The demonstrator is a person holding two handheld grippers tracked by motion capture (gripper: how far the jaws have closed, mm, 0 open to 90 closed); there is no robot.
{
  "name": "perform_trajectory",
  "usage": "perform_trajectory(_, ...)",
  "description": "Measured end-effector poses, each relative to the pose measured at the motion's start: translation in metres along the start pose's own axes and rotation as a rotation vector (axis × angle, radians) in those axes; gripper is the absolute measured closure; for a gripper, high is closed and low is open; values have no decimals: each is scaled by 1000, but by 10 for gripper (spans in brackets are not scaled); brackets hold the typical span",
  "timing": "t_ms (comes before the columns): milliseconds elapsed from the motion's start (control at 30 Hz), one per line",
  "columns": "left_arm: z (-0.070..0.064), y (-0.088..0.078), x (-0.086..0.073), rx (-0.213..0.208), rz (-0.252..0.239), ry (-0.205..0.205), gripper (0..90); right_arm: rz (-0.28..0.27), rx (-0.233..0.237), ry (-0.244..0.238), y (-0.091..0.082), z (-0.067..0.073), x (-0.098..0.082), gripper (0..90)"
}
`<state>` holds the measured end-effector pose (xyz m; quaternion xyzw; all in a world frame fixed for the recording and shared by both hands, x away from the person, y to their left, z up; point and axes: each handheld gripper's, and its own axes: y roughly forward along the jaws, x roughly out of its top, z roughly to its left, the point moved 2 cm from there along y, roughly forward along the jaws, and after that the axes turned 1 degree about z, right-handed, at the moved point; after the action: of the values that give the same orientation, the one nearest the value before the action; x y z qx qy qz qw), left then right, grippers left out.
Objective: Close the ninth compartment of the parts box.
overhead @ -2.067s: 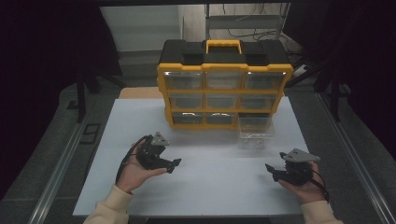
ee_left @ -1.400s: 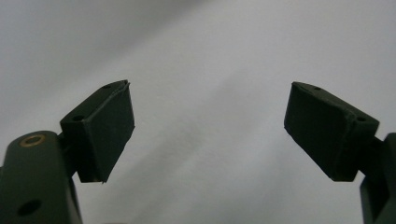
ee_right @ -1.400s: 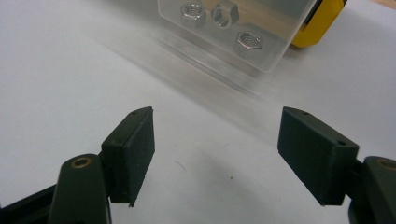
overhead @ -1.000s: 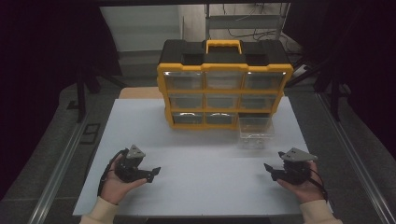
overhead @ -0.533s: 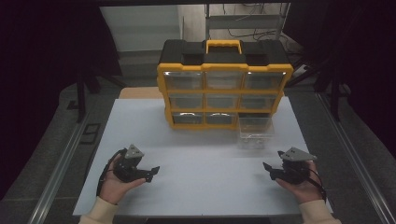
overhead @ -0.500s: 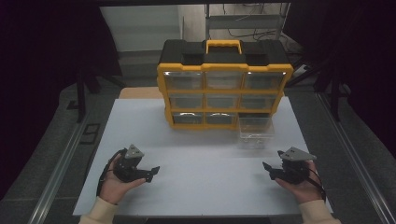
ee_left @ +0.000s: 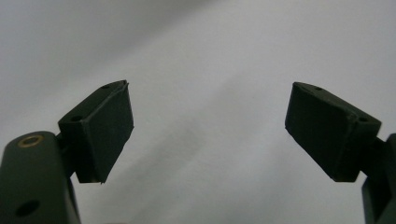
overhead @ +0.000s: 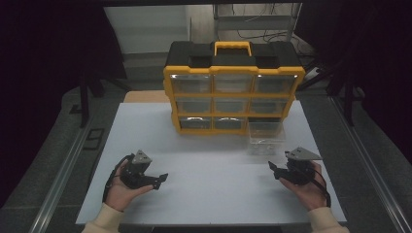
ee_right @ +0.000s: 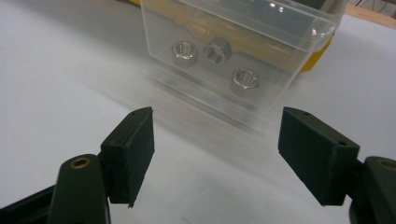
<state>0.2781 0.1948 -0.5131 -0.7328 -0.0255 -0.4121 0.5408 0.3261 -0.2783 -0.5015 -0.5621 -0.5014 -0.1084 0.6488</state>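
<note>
A yellow and black organiser case (overhead: 233, 87) with clear drawers stands at the back of the white table (overhead: 209, 160). One clear drawer (overhead: 265, 137) (ee_right: 233, 56) is out of the case and sits on the table in front of its lower right corner; three steel nuts (ee_right: 215, 58) lie inside it. My right gripper (overhead: 272, 170) (ee_right: 212, 156) is open, low over the table at the right, pointing toward that drawer with a gap between them. My left gripper (overhead: 163, 178) (ee_left: 208, 130) is open over bare table at the near left, nothing between its jaws.
The person's hands and sleeves come in from the near edge. Metal rails (overhead: 63, 179) run along both sides of the table. A wooden board (overhead: 145, 96) lies behind the table's far left. Dark surroundings and a shelf frame stand behind the case.
Two seconds ago the left gripper was farther in and nearer the middle; it has since drawn back toward the near left edge. Over the last second neither hand has visibly moved.
</note>
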Motion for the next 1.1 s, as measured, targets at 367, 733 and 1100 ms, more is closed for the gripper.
perform_trajectory(367,3,0,2,22,3,-1,153,27,7,20,12,4,11,507)
perform_trajectory(733,3,1,2,19,4,1,153,39,29,-13,23,12,20,805)
perform_trajectory(1100,3,3,2,21,6,1,154,54,27,-47,35,16,27,900)
